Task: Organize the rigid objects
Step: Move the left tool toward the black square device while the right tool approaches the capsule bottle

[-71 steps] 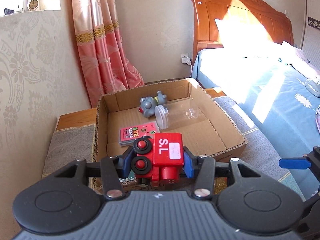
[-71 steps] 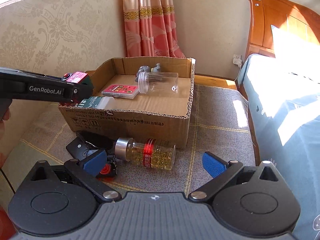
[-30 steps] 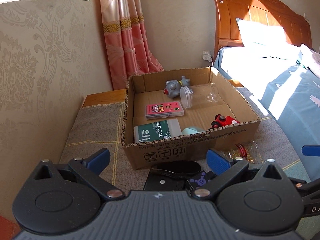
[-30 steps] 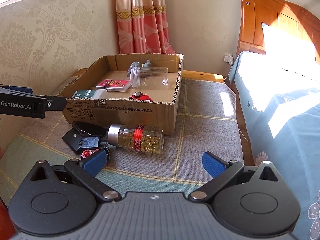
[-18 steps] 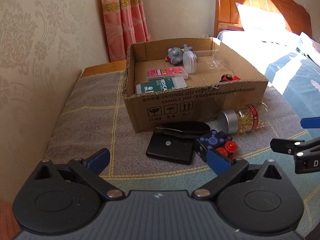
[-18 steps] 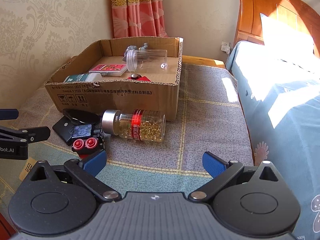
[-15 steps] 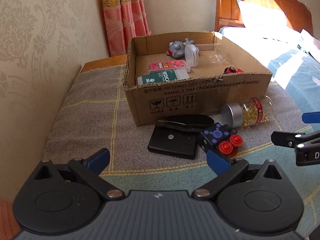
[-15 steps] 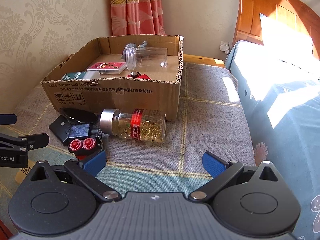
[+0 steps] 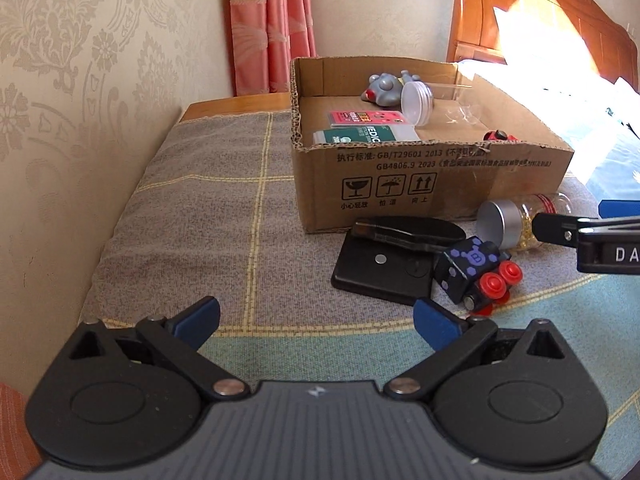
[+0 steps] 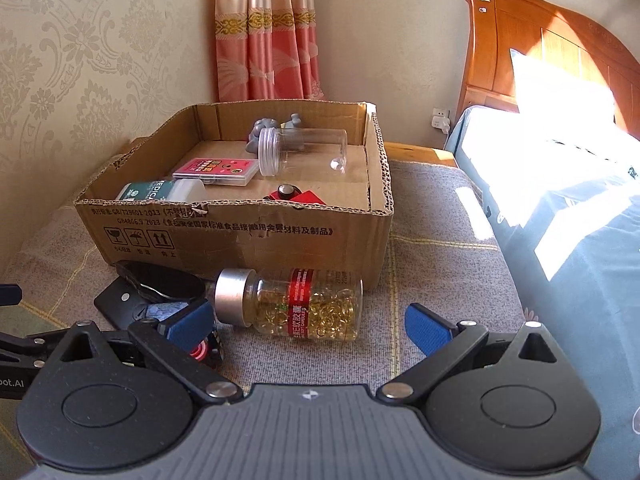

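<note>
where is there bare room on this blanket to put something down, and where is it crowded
Free: the grey checked blanket left of the cardboard box, up to the wall, and the strip right of the box toward the bed. Crowded: right in front of the box, where the black flat case, black toy train with red wheels and silver-capped capsule bottle lie.

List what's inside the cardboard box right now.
Inside the cardboard box: grey toy, clear jar, pink card box, green medical pack, red toy. The near wall hides the floor behind it.
</note>
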`<move>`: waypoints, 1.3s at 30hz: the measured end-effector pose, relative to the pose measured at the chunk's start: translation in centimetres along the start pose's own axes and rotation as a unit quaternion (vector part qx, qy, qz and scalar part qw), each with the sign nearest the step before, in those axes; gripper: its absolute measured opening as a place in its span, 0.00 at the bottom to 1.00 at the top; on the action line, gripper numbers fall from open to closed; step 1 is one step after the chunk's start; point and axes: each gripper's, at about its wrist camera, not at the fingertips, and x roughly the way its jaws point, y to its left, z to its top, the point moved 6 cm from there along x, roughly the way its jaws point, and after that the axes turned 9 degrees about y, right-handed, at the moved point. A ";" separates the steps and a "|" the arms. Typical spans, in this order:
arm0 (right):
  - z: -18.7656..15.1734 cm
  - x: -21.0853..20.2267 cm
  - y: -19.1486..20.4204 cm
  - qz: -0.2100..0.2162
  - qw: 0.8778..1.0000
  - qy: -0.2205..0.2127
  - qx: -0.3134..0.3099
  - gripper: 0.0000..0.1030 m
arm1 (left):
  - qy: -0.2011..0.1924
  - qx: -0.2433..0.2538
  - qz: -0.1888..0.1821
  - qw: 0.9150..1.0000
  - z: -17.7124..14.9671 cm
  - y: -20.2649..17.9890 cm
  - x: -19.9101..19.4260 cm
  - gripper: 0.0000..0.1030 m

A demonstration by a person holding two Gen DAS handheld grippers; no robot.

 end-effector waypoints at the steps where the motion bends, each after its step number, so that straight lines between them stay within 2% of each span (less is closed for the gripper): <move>1: 0.3 0.2 0.3 -0.001 1.000 -0.004 -0.001 1.00 | 0.001 0.000 -0.001 1.000 0.0 0.1 0.2 0.99; 10: 1.4 2.8 2.5 -0.032 0.998 -0.013 -0.045 1.00 | 0.019 0.006 -0.021 1.000 -0.4 -0.1 1.6 0.99; 21: -0.7 3.4 -0.9 -0.035 0.999 0.027 -0.026 1.00 | 0.039 0.029 -0.036 0.998 -0.4 -1.4 3.3 0.99; 32: -2.9 4.1 -2.2 -0.007 0.998 0.053 -0.042 1.00 | 0.025 0.054 -0.045 0.997 0.8 -1.9 4.3 1.00; 39: -3.3 3.9 -2.8 0.016 0.998 0.039 -0.040 1.00 | 0.013 0.064 -0.053 0.997 1.7 -2.3 4.9 0.98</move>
